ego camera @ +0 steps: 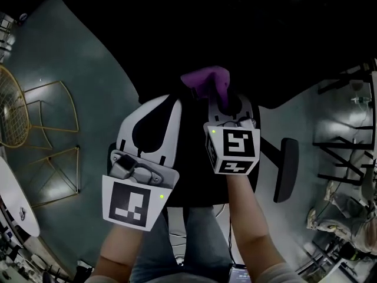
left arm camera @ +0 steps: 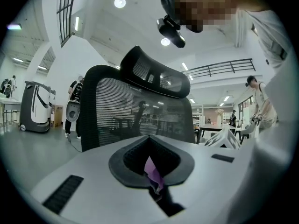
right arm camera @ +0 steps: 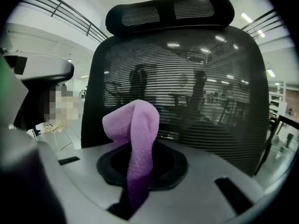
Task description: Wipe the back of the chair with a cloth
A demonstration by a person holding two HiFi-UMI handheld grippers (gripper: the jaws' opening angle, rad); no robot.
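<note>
Hovering beside the chair, the left gripper (left arm camera: 150, 141) has its jaws closed on a small purple scrap (left arm camera: 153, 172). The right gripper (right arm camera: 140, 148) is clamped on the purple cloth (right arm camera: 134, 134), which stands up ahead of its jaws, near the mesh chair back (right arm camera: 196, 92). Wiping looks about to begin. The next move is probably to press the cloth onto the mesh and sweep across.

You have a gold wire chair (ego camera: 10, 108) on the teal floor (ego camera: 88, 63). Just beside it stand two gold wire frames (ego camera: 68, 105), the second (ego camera: 78, 170) nearer you. A white desk (ego camera: 15, 208) edge shows near that chair.
</note>
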